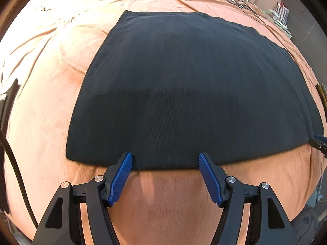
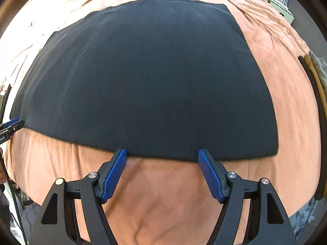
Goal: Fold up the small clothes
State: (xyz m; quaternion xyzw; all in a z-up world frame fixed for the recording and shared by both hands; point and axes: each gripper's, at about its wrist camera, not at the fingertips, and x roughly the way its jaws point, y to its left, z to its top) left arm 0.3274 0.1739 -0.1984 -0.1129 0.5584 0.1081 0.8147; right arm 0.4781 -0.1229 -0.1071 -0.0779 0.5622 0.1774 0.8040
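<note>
A black garment [image 1: 184, 85] lies flat and smooth as a wide rectangle on the orange bedspread [image 1: 40, 122]. My left gripper [image 1: 165, 160] stands open at the garment's near edge toward its left side. Its blue pads [image 1: 120, 177] flank the hem with only bedspread and the edge between them, gripping nothing. In the right wrist view the same garment [image 2: 147, 77] fills the middle. My right gripper [image 2: 162, 156] is open at the near edge toward the right corner, its fingertips [image 2: 210, 175] just short of the hem. Each gripper shows in the other's view: right gripper [image 1: 318, 143], left gripper [image 2: 12, 124].
A stack of folded clothes [image 2: 316, 102] lies at the bed's right side. A black cable [image 1: 14, 159] hangs at the left edge. A striped bag and shelves [image 1: 283, 10] stand beyond the far right corner. The bedspread's far part is wrinkled.
</note>
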